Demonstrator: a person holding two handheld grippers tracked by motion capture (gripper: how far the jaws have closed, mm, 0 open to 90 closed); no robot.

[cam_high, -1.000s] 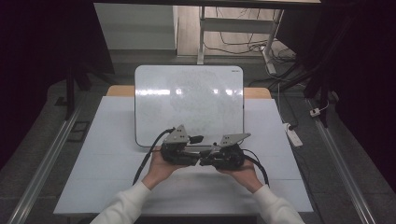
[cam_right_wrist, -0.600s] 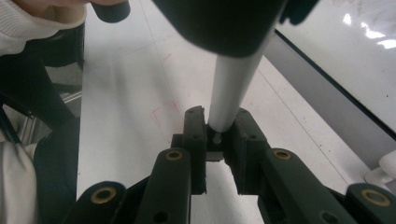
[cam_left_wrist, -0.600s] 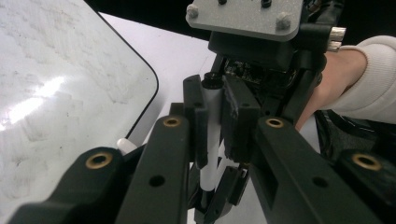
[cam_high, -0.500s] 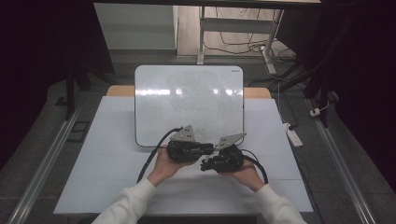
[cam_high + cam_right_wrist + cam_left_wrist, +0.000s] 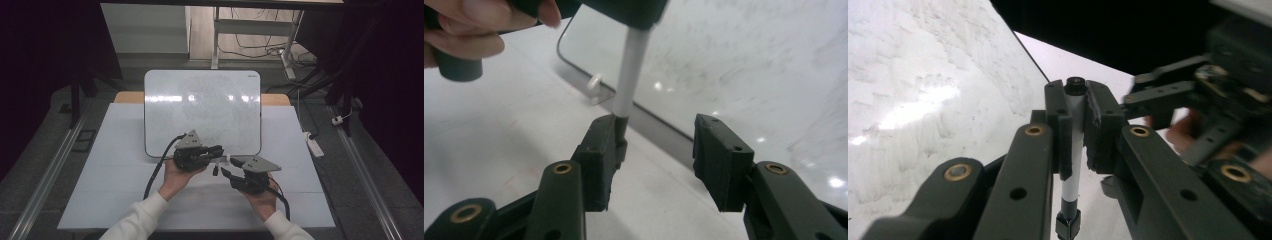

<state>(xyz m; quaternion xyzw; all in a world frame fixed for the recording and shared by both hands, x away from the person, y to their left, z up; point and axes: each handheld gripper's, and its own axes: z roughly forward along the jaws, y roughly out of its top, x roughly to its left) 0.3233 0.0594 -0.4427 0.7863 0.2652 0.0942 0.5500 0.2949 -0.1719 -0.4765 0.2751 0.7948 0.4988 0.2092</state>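
Observation:
My left gripper [image 5: 218,149] is shut on a white marker [image 5: 1074,150], which stands upright between its pads with a black end [image 5: 1076,86] on top and another black end [image 5: 1068,225] hanging below. In the right gripper view the marker [image 5: 631,70] comes down from the left gripper [image 5: 624,10], and its dark lower end sits just beside my right gripper's left finger [image 5: 599,160]. My right gripper [image 5: 654,150] has just been opening and its pads press on nothing. From above, the right gripper [image 5: 227,172] sits slightly right of and nearer than the left one.
A whiteboard [image 5: 202,110] with faint wiped marks lies on the white table [image 5: 115,165] just beyond both grippers, with a small white loop [image 5: 594,82] at its near edge. A power strip [image 5: 312,145] lies on the floor to the right.
The right gripper has drawn away from the left one, to the right and nearer, and its jaws have opened. The left hand has stayed put with the marker.

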